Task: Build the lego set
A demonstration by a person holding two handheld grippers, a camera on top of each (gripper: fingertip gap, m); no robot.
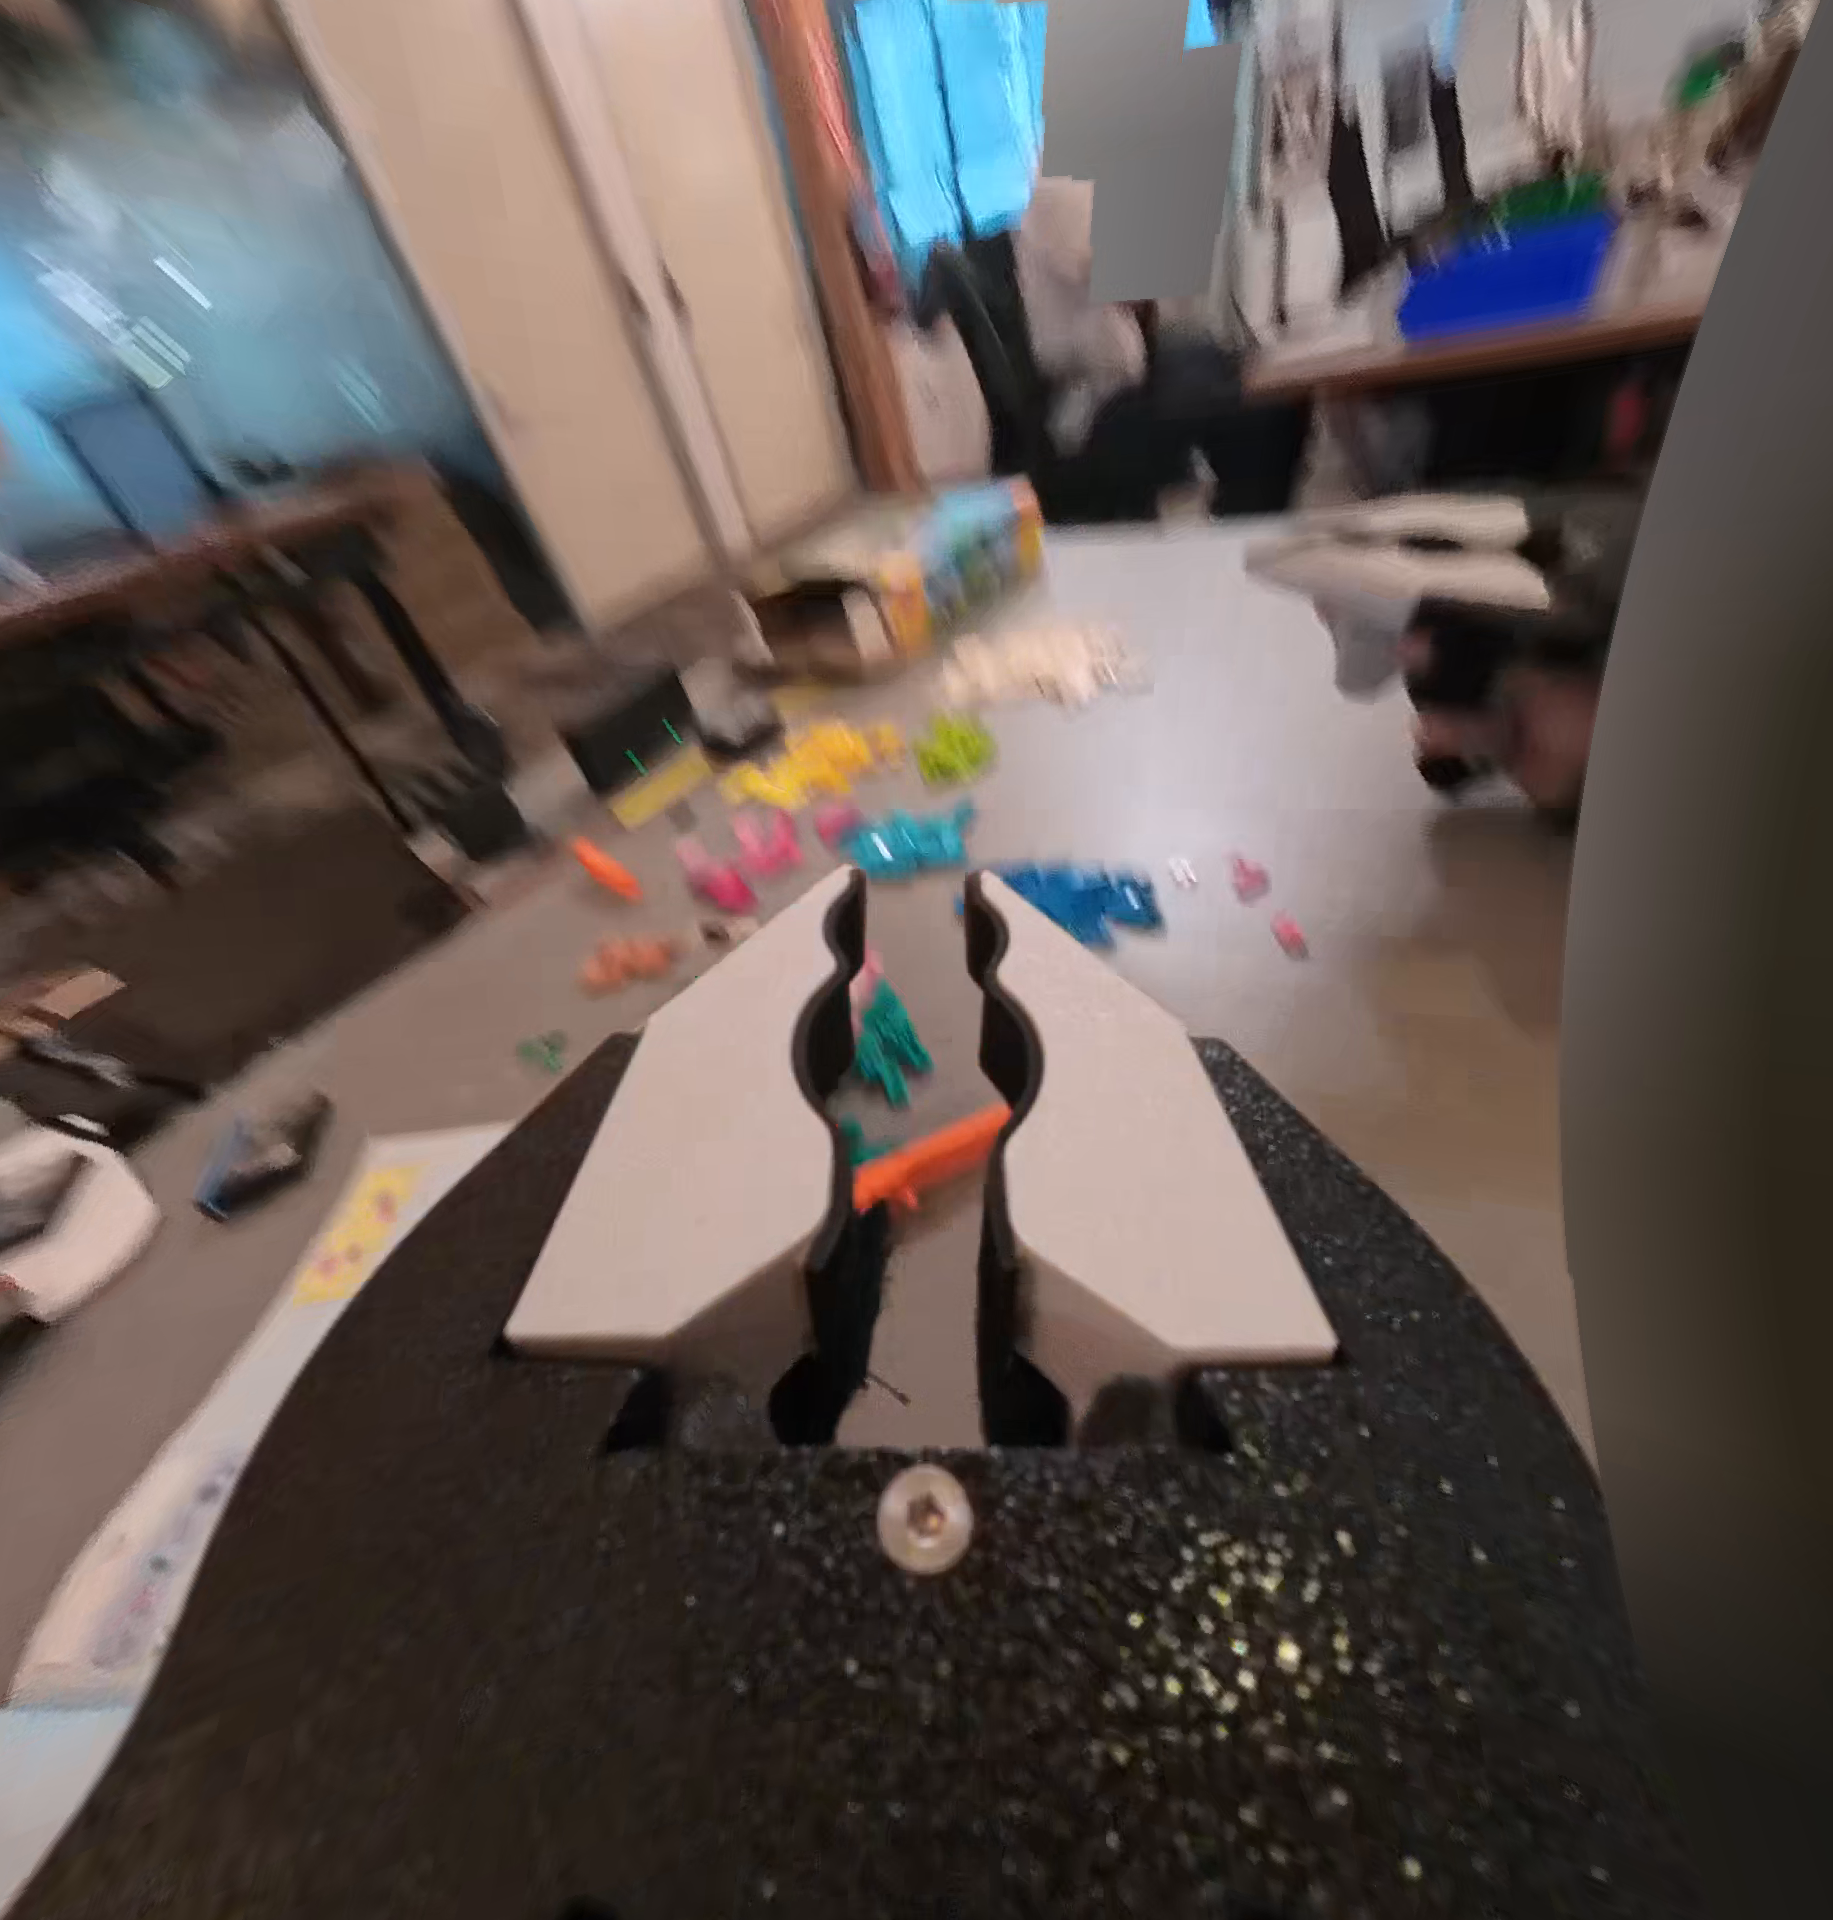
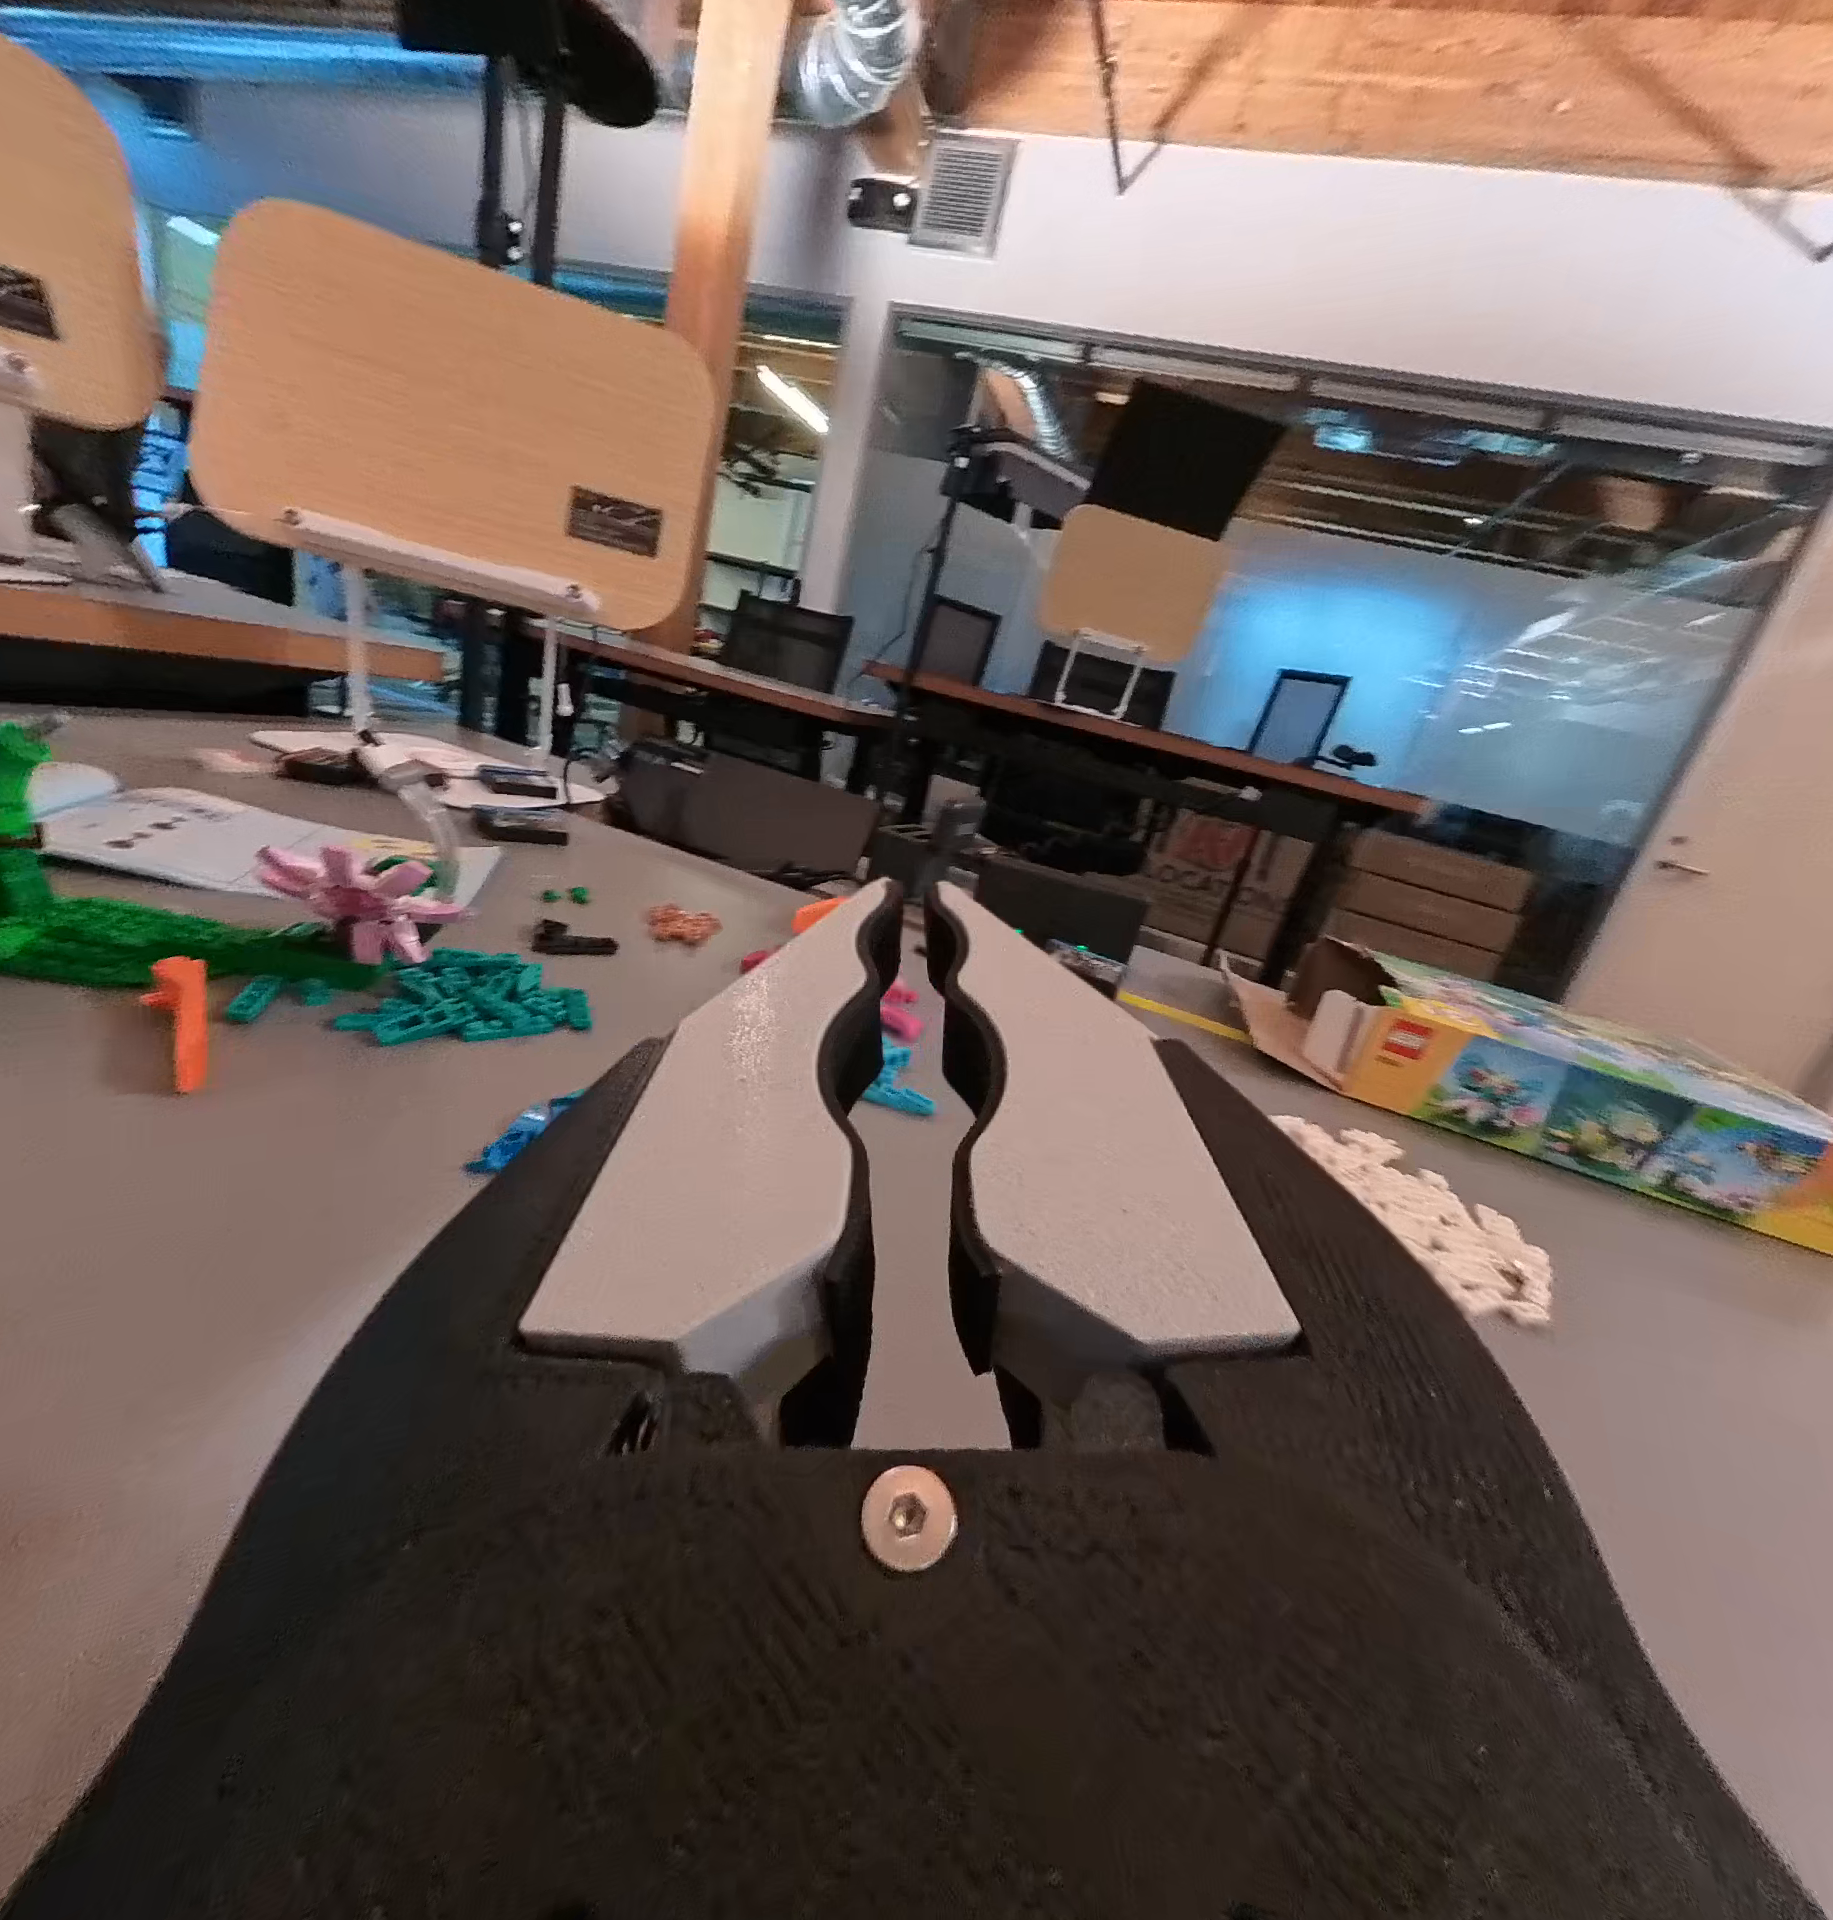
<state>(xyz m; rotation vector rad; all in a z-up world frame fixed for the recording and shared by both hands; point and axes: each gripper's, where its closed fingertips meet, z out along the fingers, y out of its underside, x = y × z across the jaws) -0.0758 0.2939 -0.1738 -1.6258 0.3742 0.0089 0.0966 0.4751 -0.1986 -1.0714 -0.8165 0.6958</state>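
Right wrist view: right gripper (image 2: 914,894) is held nearly closed, empty, over bare grey table (image 2: 112,1247); teal bricks (image 2: 465,1003) lie left, box (image 2: 1577,1101) right. Left gripper (image 1: 917,883) is spread, nothing pinched.

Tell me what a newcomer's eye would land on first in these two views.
Probably the bright green brick-built model with a pink brick flower at the grey table's left edge in the right wrist view. Next, the colourful open cardboard set box lying at right, and the colour-sorted brick piles, blurred, ahead of the left gripper.
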